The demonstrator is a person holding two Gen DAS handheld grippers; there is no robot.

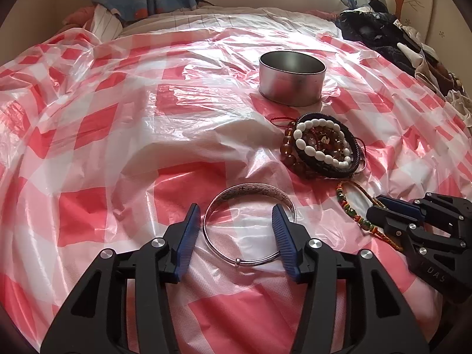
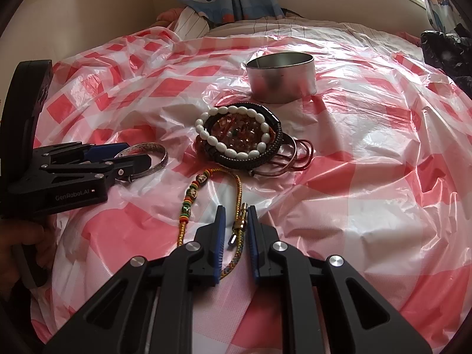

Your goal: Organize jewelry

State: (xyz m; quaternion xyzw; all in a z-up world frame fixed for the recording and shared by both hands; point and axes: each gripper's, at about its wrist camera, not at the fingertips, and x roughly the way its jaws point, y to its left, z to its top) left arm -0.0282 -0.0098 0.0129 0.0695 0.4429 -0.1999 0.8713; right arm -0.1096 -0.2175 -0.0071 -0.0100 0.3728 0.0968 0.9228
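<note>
Nearer than the round metal tin (image 1: 292,79) on the checked bed cover (image 1: 118,147), the wide-open left gripper (image 1: 236,236) straddles a silver bangle (image 1: 250,194), while the part-open right gripper (image 2: 236,230) straddles a braided bracelet (image 2: 240,194), gripping nothing.

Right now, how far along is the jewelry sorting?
Nothing looks done: the round metal tin looks empty. In hand: left gripper open around the silver bangle, right gripper open around the braided cord bracelet. Left: the white bead bracelet and its pile.
</note>
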